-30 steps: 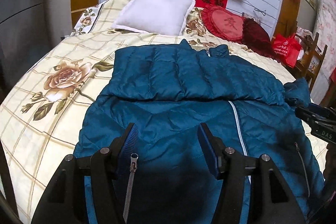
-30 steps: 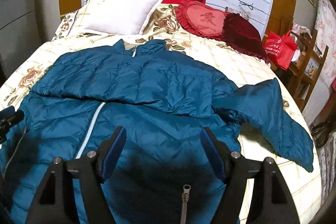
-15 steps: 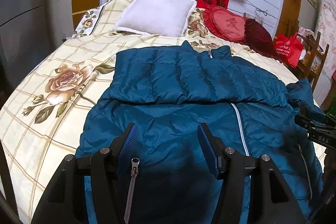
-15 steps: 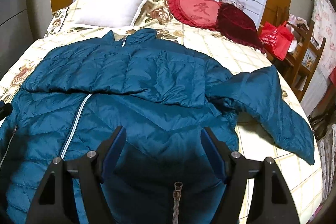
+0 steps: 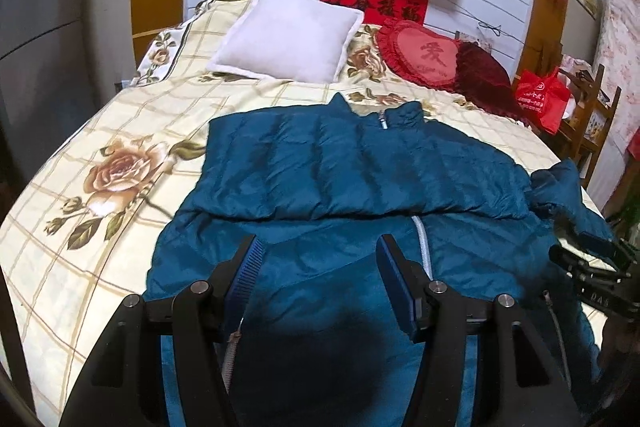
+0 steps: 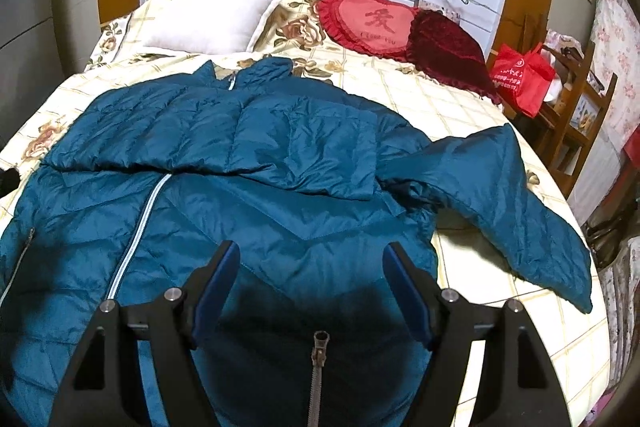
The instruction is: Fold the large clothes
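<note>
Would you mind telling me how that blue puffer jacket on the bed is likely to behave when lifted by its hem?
The blue puffer jacket probably drapes limply: one sleeve already lies folded and creased on the bed. Its puffy quilted panels suggest it is light for its bulk and may spring back from folds. The shiny shell looks slippery, so folded layers might slide apart.
</note>
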`<state>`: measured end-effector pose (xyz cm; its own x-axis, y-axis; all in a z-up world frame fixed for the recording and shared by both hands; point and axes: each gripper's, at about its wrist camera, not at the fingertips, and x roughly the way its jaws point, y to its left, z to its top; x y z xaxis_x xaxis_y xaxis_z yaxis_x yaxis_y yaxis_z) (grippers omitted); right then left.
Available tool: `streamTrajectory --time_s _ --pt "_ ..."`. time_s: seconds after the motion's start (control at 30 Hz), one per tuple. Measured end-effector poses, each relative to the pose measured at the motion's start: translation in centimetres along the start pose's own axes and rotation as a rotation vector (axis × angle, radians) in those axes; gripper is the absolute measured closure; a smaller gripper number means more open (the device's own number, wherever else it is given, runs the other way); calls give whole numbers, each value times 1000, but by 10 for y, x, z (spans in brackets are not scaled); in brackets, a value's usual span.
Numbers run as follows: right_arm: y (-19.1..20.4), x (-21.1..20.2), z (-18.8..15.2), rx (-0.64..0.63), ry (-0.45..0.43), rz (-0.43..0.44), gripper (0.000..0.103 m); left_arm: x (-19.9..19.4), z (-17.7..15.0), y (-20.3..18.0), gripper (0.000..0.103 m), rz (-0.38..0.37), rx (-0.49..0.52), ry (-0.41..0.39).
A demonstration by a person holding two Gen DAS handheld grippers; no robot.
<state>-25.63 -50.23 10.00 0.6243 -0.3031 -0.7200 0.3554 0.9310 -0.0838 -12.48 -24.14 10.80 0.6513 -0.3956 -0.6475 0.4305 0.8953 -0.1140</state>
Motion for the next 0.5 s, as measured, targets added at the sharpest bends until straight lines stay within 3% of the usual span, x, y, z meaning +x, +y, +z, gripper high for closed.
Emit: streamTrajectory --time_s 0.27,0.5 --pt "-15 -16 -1 1 -39 -3 22 12 -4 -34 35 -39 -16 71" --pt "-32 -17 2 6 -37 -14 22 8 -2 -61 35 -45 27 55"
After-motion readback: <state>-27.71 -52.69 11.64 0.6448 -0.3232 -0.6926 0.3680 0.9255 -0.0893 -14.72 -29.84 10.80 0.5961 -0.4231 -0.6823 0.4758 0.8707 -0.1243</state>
